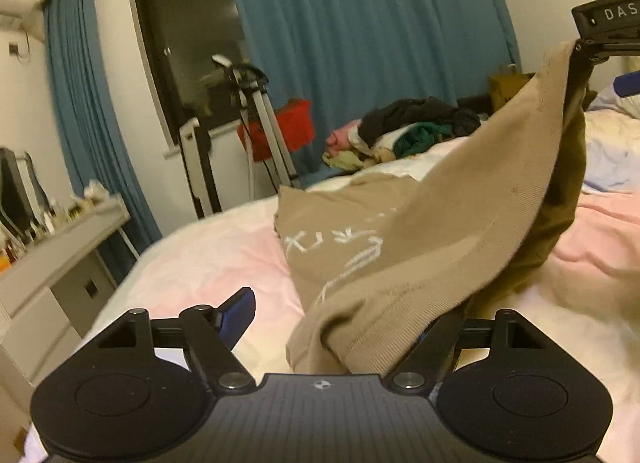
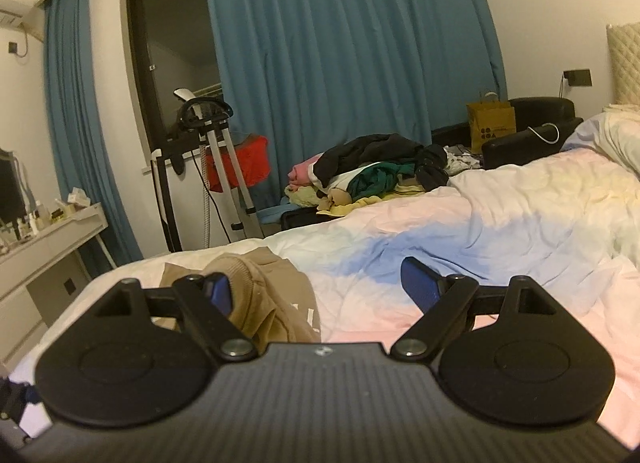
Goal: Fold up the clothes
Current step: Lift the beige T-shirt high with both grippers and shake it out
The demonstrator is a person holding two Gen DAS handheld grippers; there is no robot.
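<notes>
Both pairs of jaws stand wide apart, yet cloth hangs on each: the left gripper [image 1: 336, 323] has the tan shirt [image 1: 404, 239] draped over its right finger, while the right gripper [image 2: 316, 291] shows a bunched corner against its left finger. Whether either truly pinches the fabric is hard to tell. The shirt stretches between the two, its long axis rising toward the right gripper, its middle sagging onto the bed [image 1: 208, 247]. A clothes pile [image 2: 380, 167] lies well beyond, and nothing stands between
</notes>
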